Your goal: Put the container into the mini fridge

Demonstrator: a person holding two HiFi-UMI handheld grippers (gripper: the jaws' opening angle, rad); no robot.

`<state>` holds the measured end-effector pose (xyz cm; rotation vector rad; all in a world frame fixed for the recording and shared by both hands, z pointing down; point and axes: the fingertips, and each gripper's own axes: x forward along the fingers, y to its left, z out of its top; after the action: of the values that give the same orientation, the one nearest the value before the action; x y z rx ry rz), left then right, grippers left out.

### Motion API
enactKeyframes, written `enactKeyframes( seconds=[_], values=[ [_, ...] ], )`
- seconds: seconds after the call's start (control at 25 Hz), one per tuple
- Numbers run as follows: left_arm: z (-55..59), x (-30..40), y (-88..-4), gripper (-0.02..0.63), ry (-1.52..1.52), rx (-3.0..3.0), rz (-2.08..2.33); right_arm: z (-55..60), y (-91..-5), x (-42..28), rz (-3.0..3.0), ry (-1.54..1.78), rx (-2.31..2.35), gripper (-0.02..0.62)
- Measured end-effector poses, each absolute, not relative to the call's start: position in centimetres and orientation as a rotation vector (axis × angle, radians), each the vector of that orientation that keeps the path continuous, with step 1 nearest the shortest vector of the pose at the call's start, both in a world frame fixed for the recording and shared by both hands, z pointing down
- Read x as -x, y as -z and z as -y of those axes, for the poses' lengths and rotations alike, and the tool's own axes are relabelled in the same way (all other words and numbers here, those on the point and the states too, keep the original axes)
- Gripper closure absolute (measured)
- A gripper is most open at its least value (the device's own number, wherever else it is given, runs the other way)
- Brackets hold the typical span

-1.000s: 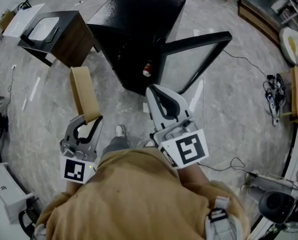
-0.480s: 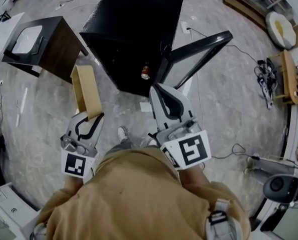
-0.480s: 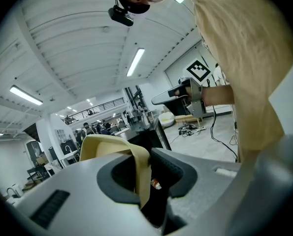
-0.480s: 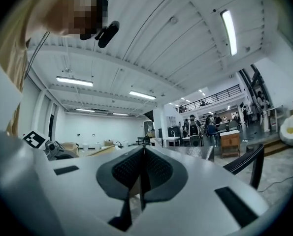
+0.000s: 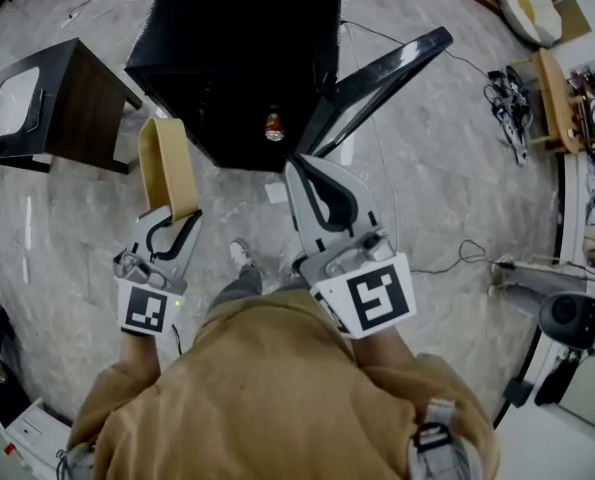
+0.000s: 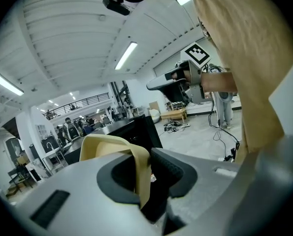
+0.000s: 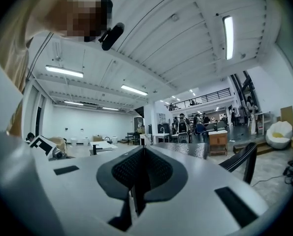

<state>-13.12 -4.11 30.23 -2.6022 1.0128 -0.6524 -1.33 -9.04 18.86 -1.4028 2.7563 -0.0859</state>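
A black mini fridge (image 5: 247, 48) stands on the floor ahead with its door (image 5: 377, 83) swung open to the right. A small red can (image 5: 274, 124) shows inside it. My left gripper (image 5: 175, 218) is shut on the wall of a tan container (image 5: 167, 168), which sticks out forward, short of the fridge's left front corner. In the left gripper view the container's thin rim (image 6: 141, 176) sits pinched between the pads. My right gripper (image 5: 299, 166) is shut and holds nothing, its tip close to the fridge's open front. Its pads meet in the right gripper view (image 7: 142, 154).
A dark wooden side table (image 5: 37, 108) with a white tray on top stands left of the fridge. Cables (image 5: 447, 258) trail over the marble floor at the right. Wooden furniture (image 5: 552, 98) and equipment line the right edge. My shoe (image 5: 239, 255) shows between the grippers.
The fridge and side table have slid up and nearer in the head view as the person stepped forward. Both grippers keep their hold and spacing.
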Motion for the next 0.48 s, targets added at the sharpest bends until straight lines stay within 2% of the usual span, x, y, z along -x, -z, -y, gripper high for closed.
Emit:
enactKeyframes(
  seconds=[0.48],
  values=[
    [6.4,12.1,-38.3,0.535,0.863,2.676,-0.837,9.5,-21.5,1.1,-2.775,0.101,1.502,0.594]
  ],
)
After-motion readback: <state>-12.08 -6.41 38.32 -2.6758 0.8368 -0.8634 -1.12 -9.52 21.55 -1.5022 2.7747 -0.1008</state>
